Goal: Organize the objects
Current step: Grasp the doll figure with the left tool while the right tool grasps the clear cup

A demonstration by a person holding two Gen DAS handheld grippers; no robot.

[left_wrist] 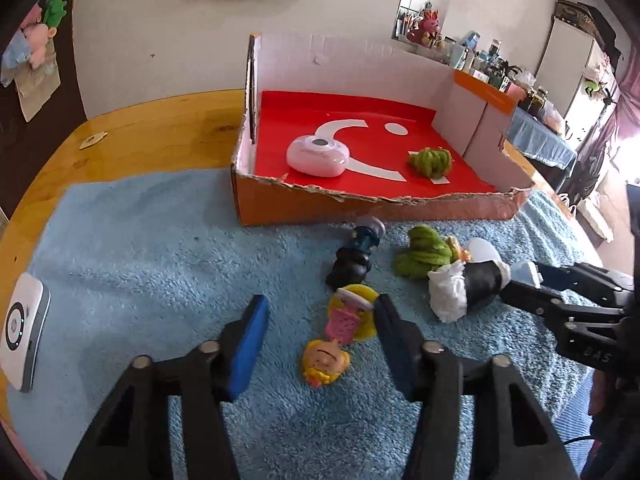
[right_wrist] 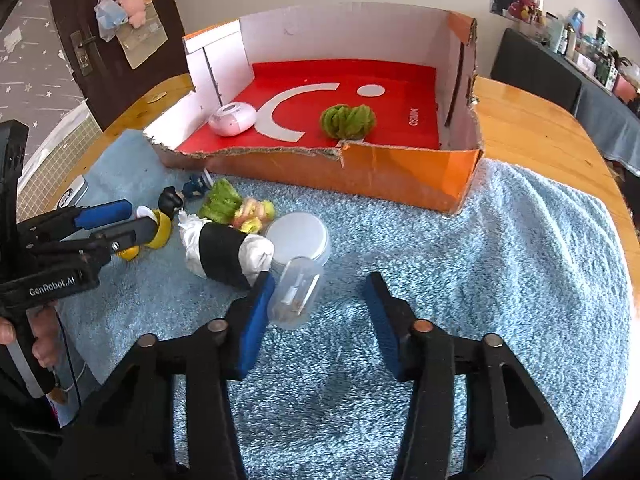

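Sorting is under way: the cardboard box (left_wrist: 280,206) at the far side already holds a white case (left_wrist: 318,156) and a green tuft (left_wrist: 430,162). The left gripper (left_wrist: 320,334) stands part open around the yellow-haired figurine (left_wrist: 344,334) on the blue towel (left_wrist: 160,264); the right gripper (right_wrist: 320,304) brackets a clear capsule (right_wrist: 296,296), pads not yet clamping. Next, I judge: close, lift, carry to the box

A round, shiny wooden table (left_wrist: 168,120) holds a fluffy blue towel (left_wrist: 160,240), 1 orange cardboard box (left_wrist: 360,208) and a small tag (left_wrist: 92,140).
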